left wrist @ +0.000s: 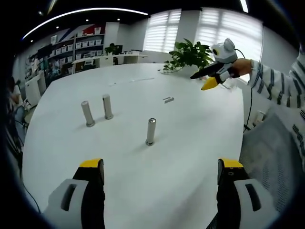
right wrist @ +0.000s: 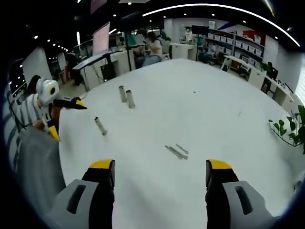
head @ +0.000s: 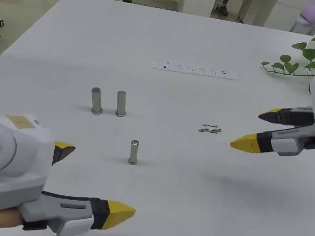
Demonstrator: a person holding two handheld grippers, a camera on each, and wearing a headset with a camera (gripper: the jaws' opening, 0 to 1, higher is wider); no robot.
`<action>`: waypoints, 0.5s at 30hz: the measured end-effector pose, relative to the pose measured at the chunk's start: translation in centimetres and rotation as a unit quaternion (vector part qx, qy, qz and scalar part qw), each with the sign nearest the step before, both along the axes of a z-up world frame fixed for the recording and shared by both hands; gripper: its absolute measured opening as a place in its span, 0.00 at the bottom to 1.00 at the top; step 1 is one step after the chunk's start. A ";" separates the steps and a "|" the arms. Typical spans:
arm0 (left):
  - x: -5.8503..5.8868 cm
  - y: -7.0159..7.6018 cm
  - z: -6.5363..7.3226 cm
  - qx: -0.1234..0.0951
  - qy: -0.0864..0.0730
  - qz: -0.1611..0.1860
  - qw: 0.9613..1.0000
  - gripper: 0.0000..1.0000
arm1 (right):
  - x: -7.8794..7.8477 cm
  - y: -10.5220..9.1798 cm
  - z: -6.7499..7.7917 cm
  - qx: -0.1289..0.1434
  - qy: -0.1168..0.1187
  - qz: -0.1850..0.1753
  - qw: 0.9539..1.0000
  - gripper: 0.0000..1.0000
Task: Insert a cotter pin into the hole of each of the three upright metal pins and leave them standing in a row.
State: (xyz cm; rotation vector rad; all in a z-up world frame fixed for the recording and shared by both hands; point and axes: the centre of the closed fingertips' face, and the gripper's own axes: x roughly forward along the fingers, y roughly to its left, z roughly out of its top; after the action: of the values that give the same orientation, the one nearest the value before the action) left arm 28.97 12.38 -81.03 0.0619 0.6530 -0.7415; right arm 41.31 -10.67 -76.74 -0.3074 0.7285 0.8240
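Three upright metal pins stand on the white table: two side by side, the left one [head: 96, 101] and its neighbour [head: 121, 103], and a third pin [head: 133, 152] alone nearer to me. Small cotter pins [head: 210, 129] lie flat to the right of them. My left gripper [head: 93, 182] is open at the lower left, short of the lone pin [left wrist: 151, 131]. My right gripper [head: 256, 130] is open at the right edge, just right of the cotter pins [right wrist: 176, 151]. Neither holds anything. The paired pins [right wrist: 126, 97] and lone pin [right wrist: 100, 125] stand beyond the right gripper [right wrist: 159, 174].
A white power strip [head: 194, 70] lies flat at the far side of the table. A leafy plant [head: 293, 61] reaches in at the far right edge. The table's far corner [head: 64, 5] is at top left. Shelves and desks stand beyond the table.
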 end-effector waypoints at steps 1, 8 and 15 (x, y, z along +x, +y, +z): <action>-0.1 0.0 -0.1 -0.001 0.004 0.001 1.000 1.00 | 0.5 0.2 0.1 0.000 -0.001 0.002 1.000 0.79; 0.1 0.3 0.2 -0.008 0.007 0.008 1.000 1.00 | 3.4 1.4 -0.5 0.021 0.013 0.013 1.000 0.75; 0.5 0.5 0.1 -0.007 0.011 0.017 1.000 0.94 | 5.1 2.2 -1.8 0.003 0.022 0.031 0.999 0.70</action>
State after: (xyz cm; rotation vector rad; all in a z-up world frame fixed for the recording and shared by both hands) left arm 29.52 12.85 -80.89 0.0308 0.6678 -0.7142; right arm 46.37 -8.43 -78.52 -0.3091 0.7615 0.8944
